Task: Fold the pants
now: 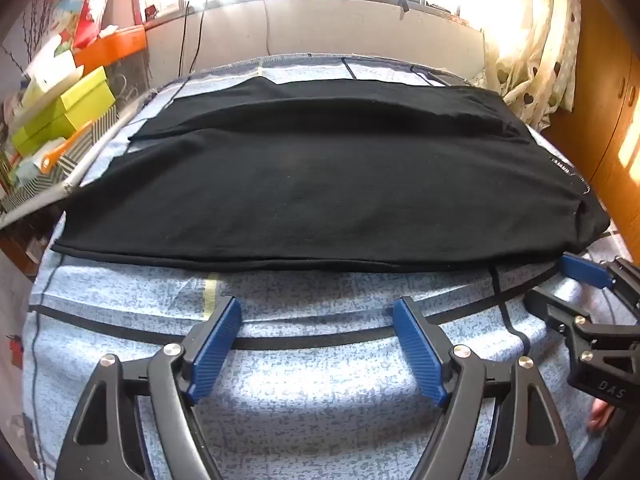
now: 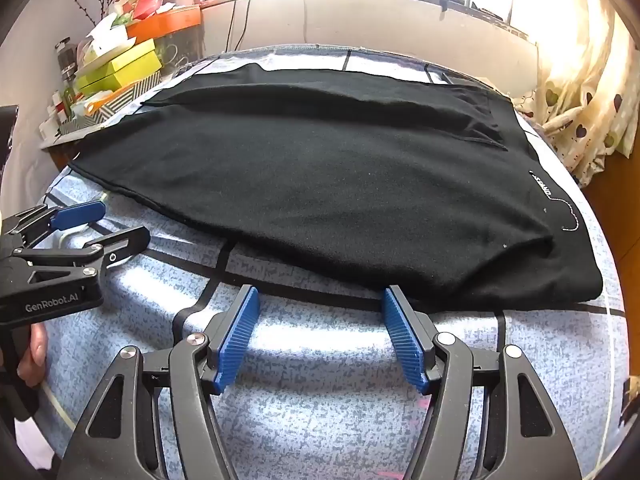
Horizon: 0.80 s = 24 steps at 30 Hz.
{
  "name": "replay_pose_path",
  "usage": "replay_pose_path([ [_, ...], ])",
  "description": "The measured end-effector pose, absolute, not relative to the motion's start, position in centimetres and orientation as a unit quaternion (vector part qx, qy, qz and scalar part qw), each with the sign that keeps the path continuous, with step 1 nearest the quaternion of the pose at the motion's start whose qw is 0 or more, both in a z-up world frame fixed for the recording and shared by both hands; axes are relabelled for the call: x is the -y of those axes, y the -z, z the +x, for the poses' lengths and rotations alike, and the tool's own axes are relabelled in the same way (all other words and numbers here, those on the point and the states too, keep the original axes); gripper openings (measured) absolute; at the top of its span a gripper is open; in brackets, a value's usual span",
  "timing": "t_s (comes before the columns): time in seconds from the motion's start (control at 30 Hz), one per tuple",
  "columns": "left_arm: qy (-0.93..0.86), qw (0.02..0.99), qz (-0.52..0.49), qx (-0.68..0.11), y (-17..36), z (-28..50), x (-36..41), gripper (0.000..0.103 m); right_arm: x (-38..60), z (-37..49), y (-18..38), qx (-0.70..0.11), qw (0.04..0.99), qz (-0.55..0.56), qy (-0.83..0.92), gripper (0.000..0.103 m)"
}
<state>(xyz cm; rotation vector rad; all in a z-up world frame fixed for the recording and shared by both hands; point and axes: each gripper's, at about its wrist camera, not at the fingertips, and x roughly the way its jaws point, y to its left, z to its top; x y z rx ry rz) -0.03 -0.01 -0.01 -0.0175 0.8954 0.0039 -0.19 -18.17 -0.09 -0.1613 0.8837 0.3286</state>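
Closest to us, our left gripper (image 1: 318,312) and right gripper (image 2: 320,300) both hang over the bed (image 1: 320,360) with their blue jaws wide apart and nothing in them. The black pants (image 1: 320,176) lie flat across the bed, just past the tips. Boxes (image 1: 68,108) sit off to the left, a curtain (image 2: 580,92) to the right.
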Motion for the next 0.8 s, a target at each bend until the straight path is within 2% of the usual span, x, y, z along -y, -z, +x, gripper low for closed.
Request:
replay_pose_path([
  [0.8, -0.008, 0.902, -0.001, -0.432, 0.09, 0.10, 0.18, 0.081, 17.97, -0.27, 0.07, -0.428, 0.887, -0.074, -0.160, 0.065],
])
